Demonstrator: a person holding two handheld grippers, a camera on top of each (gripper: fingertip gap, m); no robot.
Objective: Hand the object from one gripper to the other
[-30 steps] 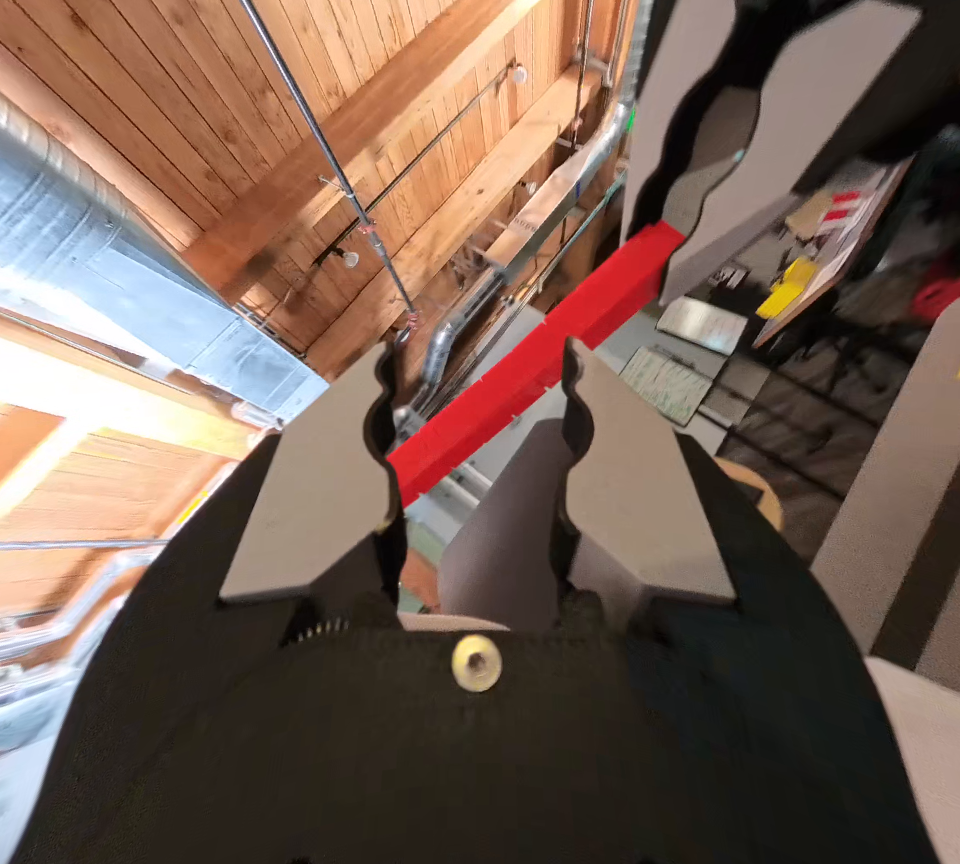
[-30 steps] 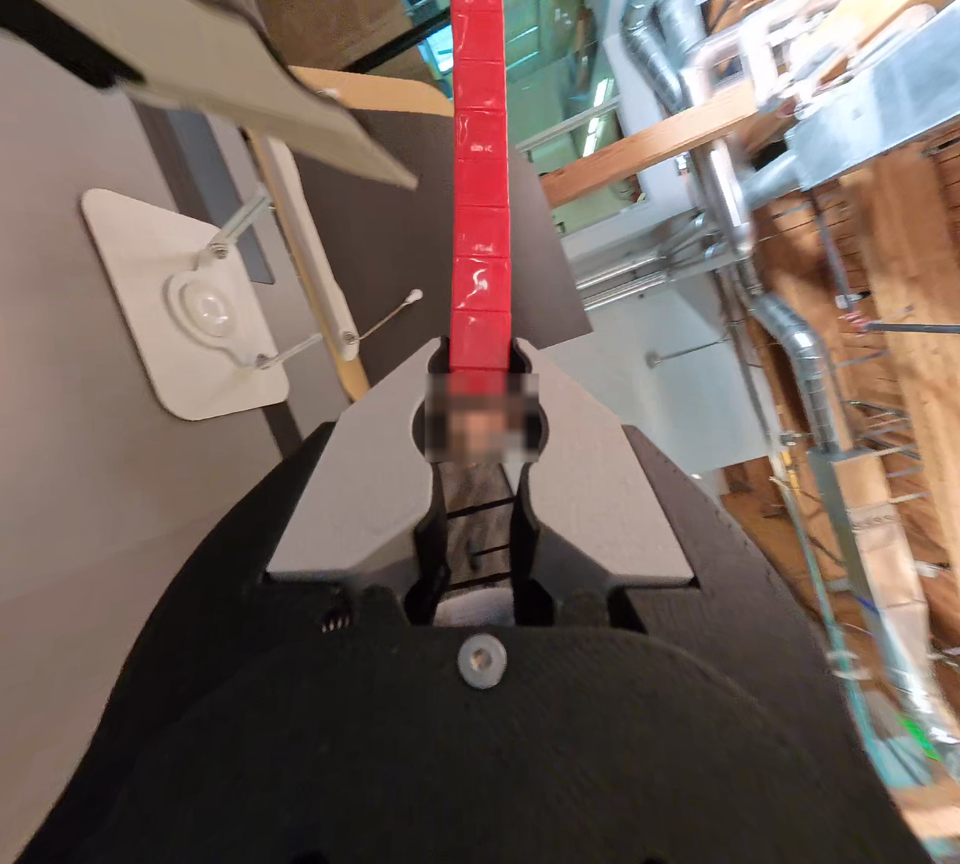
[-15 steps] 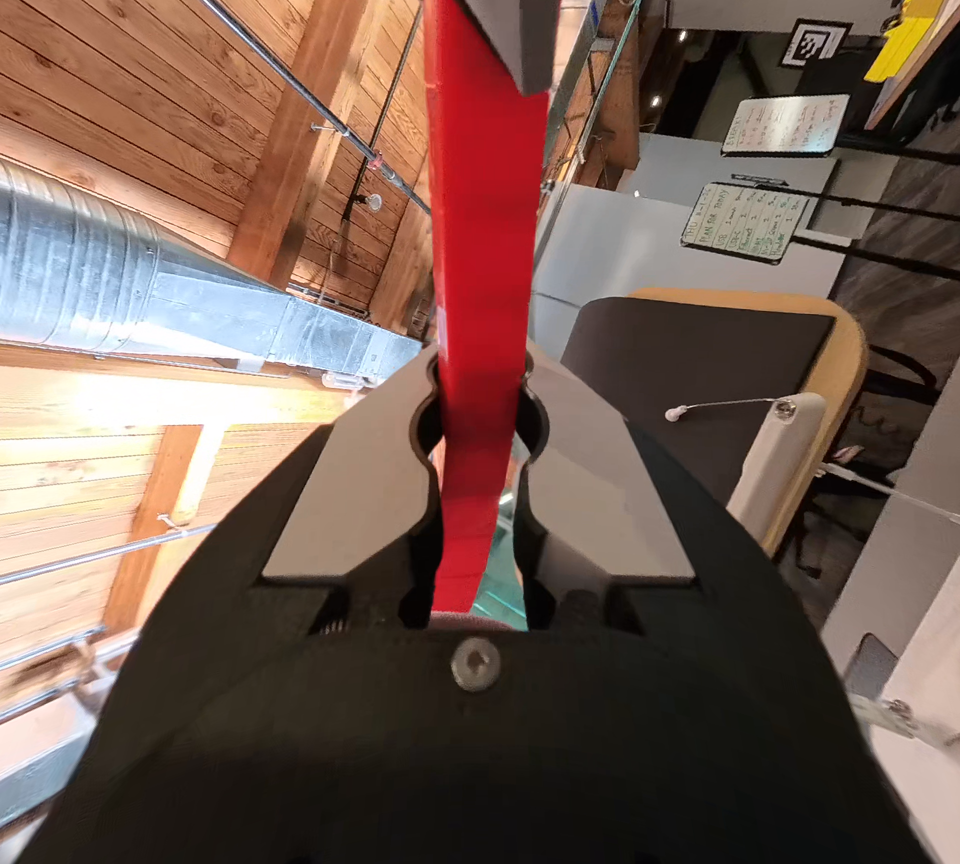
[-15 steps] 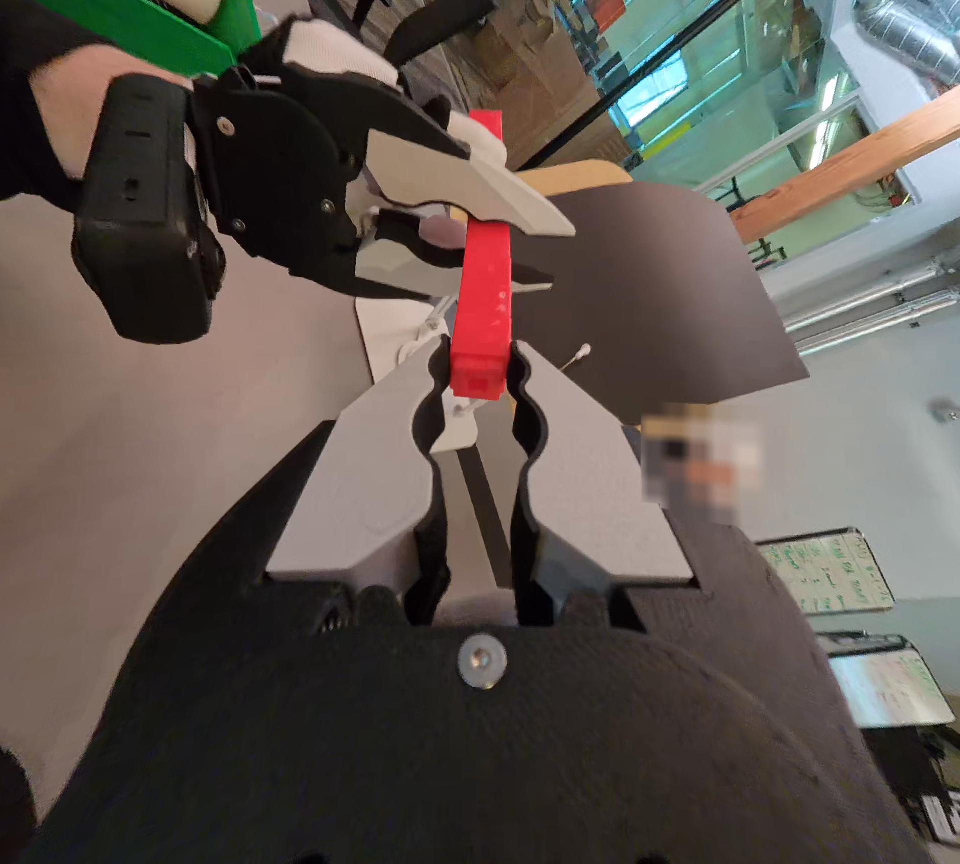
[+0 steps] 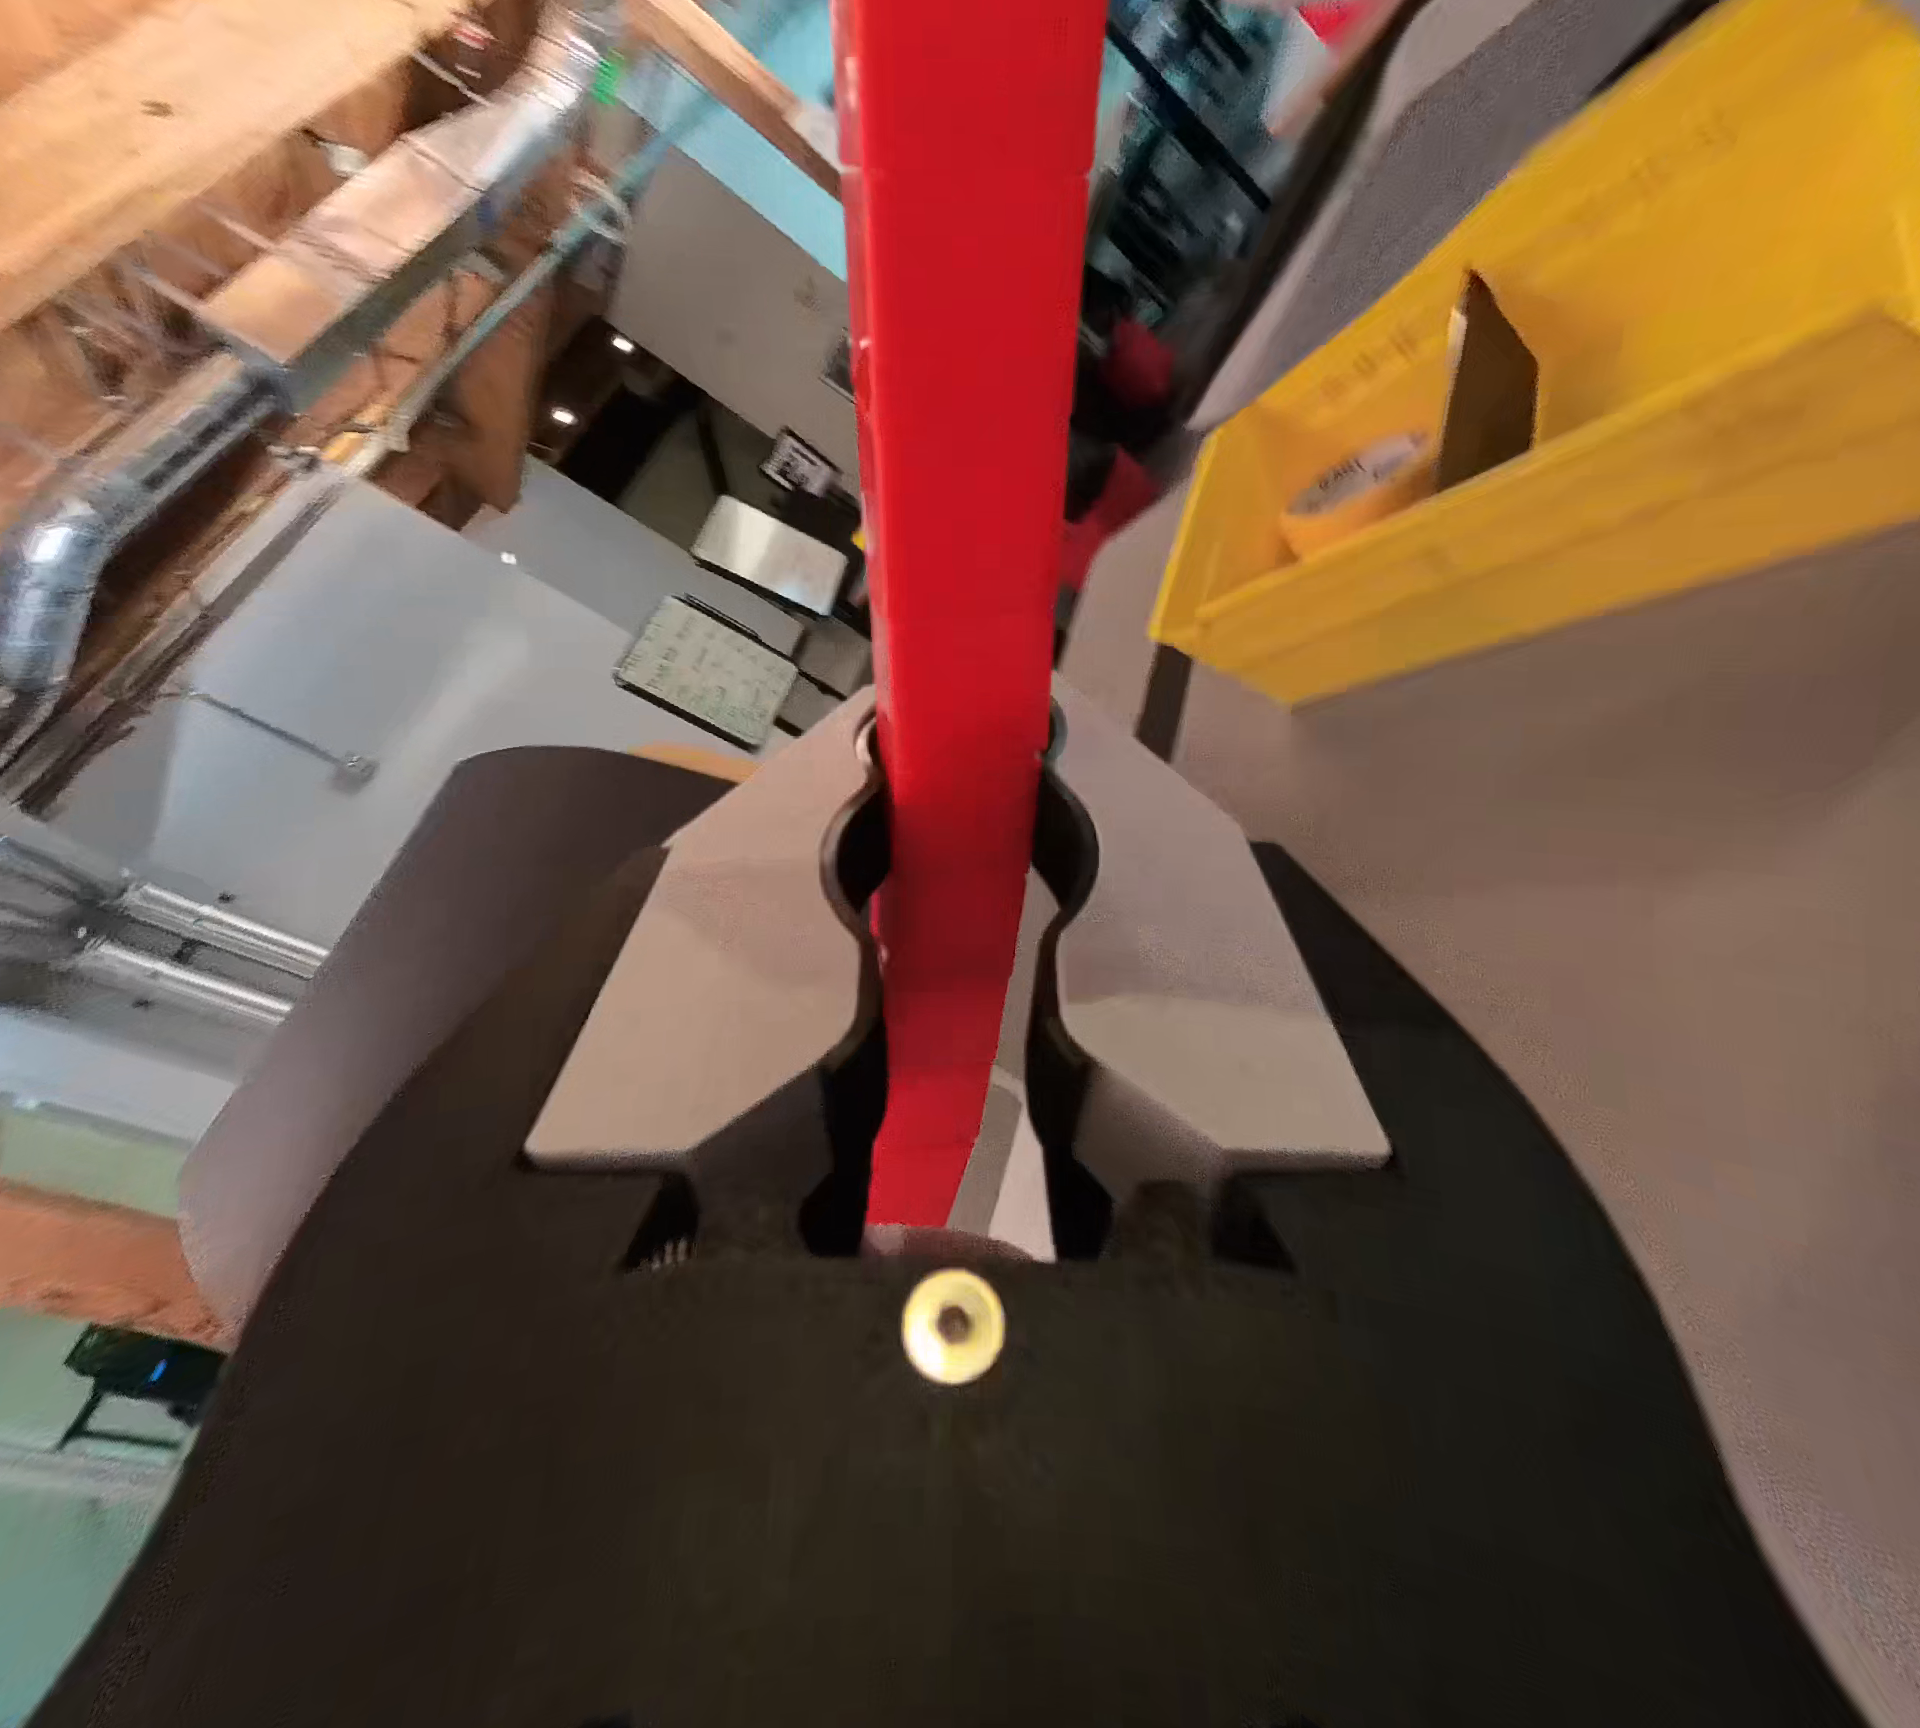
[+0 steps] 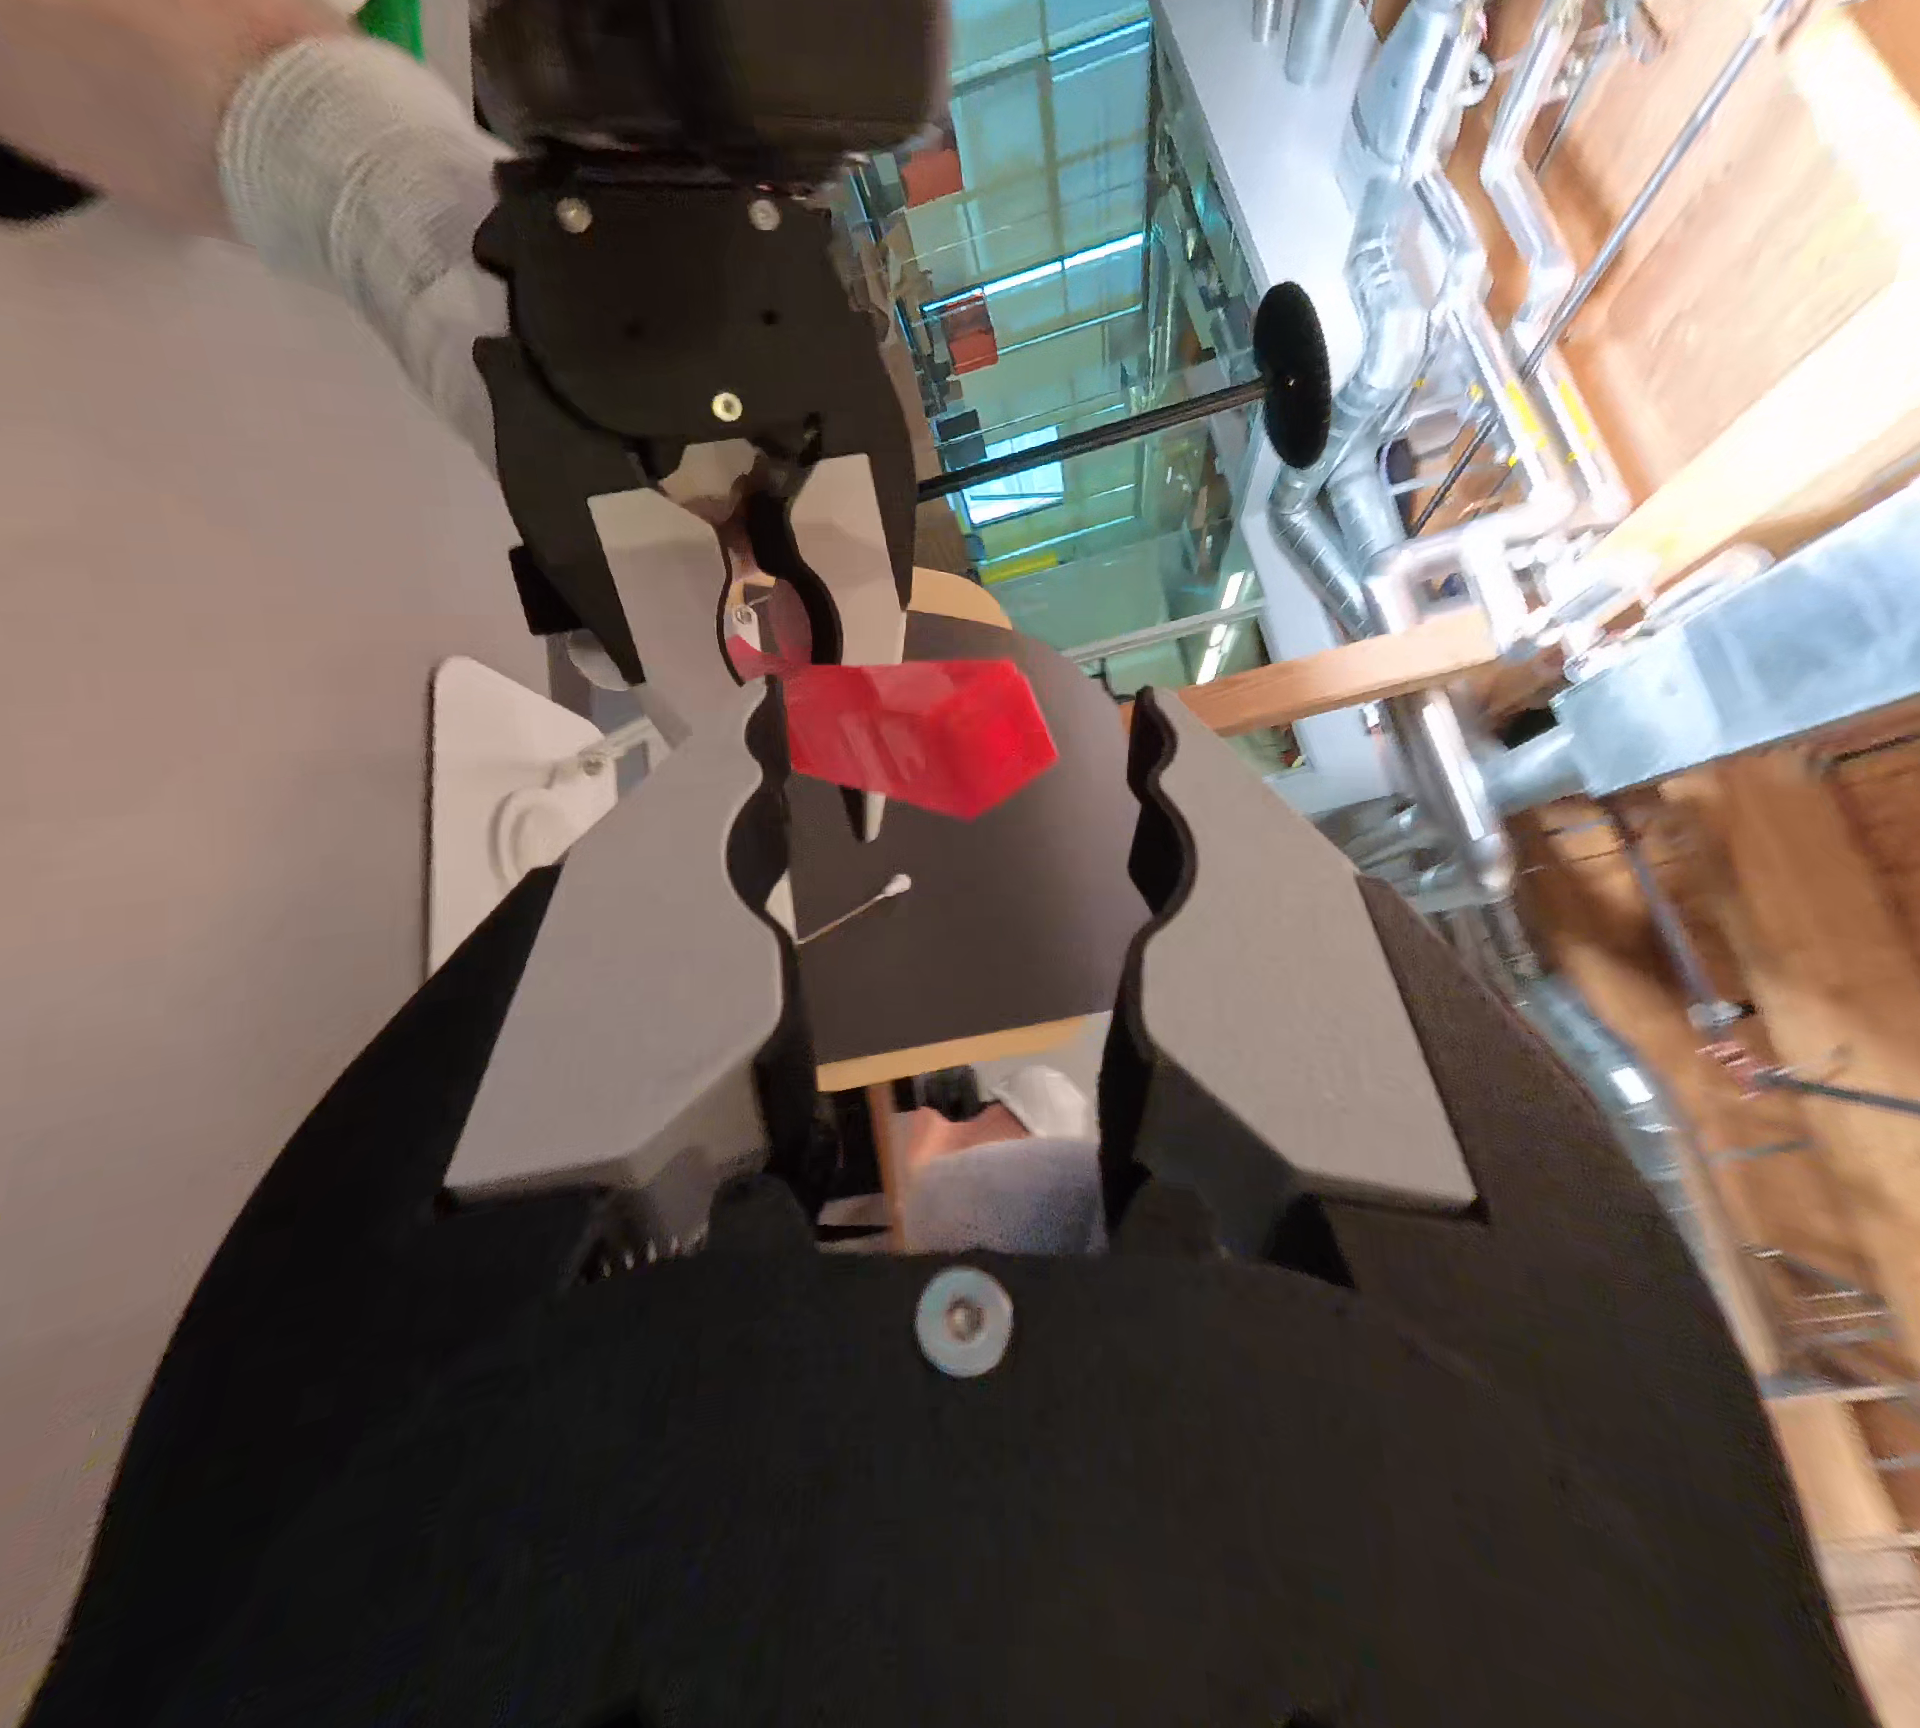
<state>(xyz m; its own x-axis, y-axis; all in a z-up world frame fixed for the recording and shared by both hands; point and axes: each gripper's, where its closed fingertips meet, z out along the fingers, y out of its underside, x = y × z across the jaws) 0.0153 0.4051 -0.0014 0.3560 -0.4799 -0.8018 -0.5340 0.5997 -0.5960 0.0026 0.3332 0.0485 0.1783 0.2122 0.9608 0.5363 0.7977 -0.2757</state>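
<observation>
My left gripper (image 5: 961, 743) is clamped on the red bar (image 5: 966, 452), its grey fingers (image 5: 748, 940) pressed against both sides, and the bar runs from deep between them straight out past the tips and off the top of the left wrist view. In the right wrist view the same left gripper (image 6: 774, 670) sits ahead, pointing back toward the camera, with the bar's blunt red end (image 6: 925, 738) sticking out to one side of its tips. My right gripper (image 6: 951, 733) stands wide open with nothing in it, and the bar's end lies just beyond the gap between its tips, not touched by either finger. A gloved hand (image 6: 353, 161) holds the left gripper. Off to the side, a yellow bin (image 5: 1558, 452) rests on a grey surface (image 5: 1558, 899).
</observation>
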